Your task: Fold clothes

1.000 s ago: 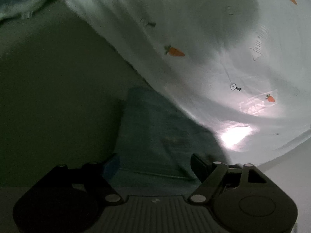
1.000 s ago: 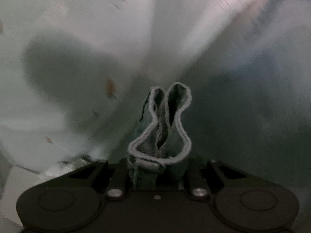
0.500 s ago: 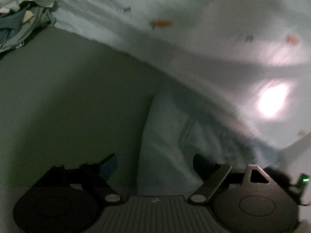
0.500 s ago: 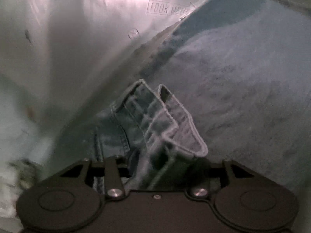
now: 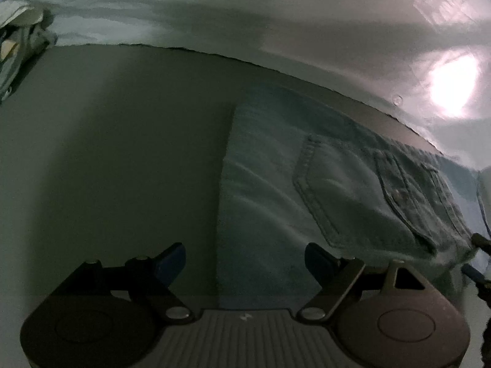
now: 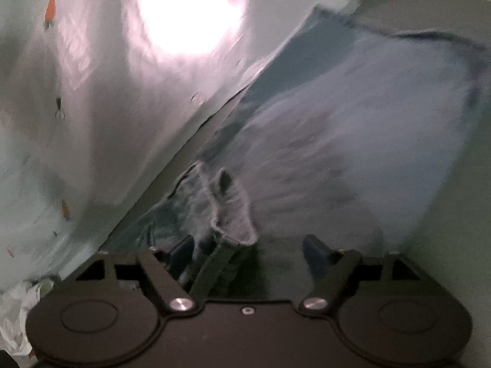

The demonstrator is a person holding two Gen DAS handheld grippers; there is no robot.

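One garment is concerning me: the denim jeans (image 5: 307,190), lying flat on the grey-green surface (image 5: 116,159), running from my left claw (image 5: 245,260) out toward two o'clock in the left wrist view. Judging by the stitched seams and the back pocket (image 5: 343,190), I am expecting heavy, limp cloth with good friction; the doubled waistband (image 6: 227,211) or a seamed edge is looking like the firmest place to pinch. My left claw is standing wide, nothing between the pads, straddling the jeans' straight edge. My right claw (image 6: 248,251) has just been opening and is now standing wide; the bunched waistband is sitting between the pads, nearer the eleven o'clock one, apparently no longer pressed. The carrot-print sheet (image 5: 307,15) is covering twelve o'clock. I am noting limits: the right view is blurring, glare is washing out its upper part, and the jeans' far end is running under the sheet's edge.
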